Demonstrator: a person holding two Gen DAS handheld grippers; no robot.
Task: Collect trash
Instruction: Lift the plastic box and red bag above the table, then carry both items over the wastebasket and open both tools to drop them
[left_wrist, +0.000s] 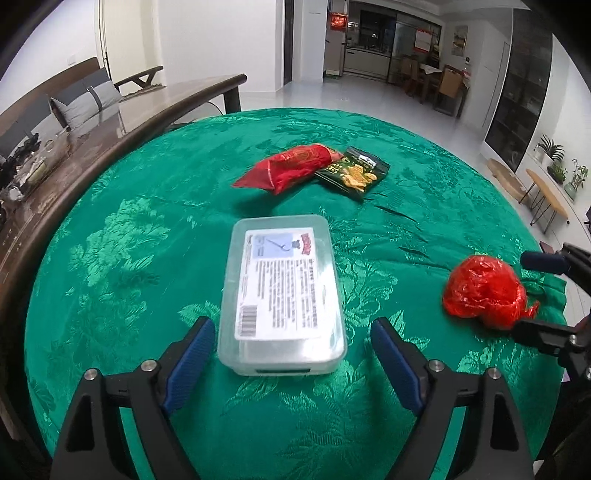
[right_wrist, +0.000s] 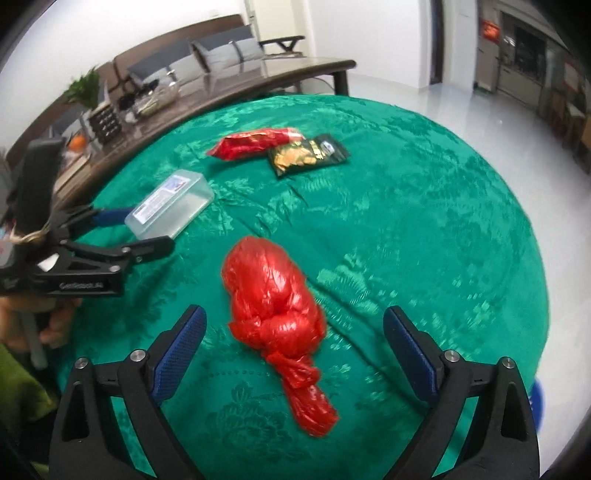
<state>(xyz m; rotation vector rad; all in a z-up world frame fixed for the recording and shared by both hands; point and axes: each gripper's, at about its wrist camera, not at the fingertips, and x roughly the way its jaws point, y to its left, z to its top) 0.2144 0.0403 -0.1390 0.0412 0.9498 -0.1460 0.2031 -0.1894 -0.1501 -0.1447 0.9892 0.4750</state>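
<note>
Table (left_wrist: 129, 229): green cloth, under both my tongs.
Box (left_wrist: 282, 295): clear, lidded, its near end between my left tongs' (left_wrist: 293, 360) spread jaws, untouched.
Red bag (right_wrist: 275, 295): knotted, between my right tongs' (right_wrist: 293, 350) wide-open jaws, not gripped.
Red packet (left_wrist: 291, 168): far ahead of my left tongs, past the box.
Dark packet (left_wrist: 354, 173): touching the red packet's right.

Green-clothed table (left_wrist: 110, 258) bears clear box (left_wrist: 282, 291); red bag (right_wrist: 273, 295) (knotted); perhaps two snack packets (left_wrist: 317, 168).

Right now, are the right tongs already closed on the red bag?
No, the right tongs are open, with the knotted red bag lying untouched on the green tablecloth between them.
</note>
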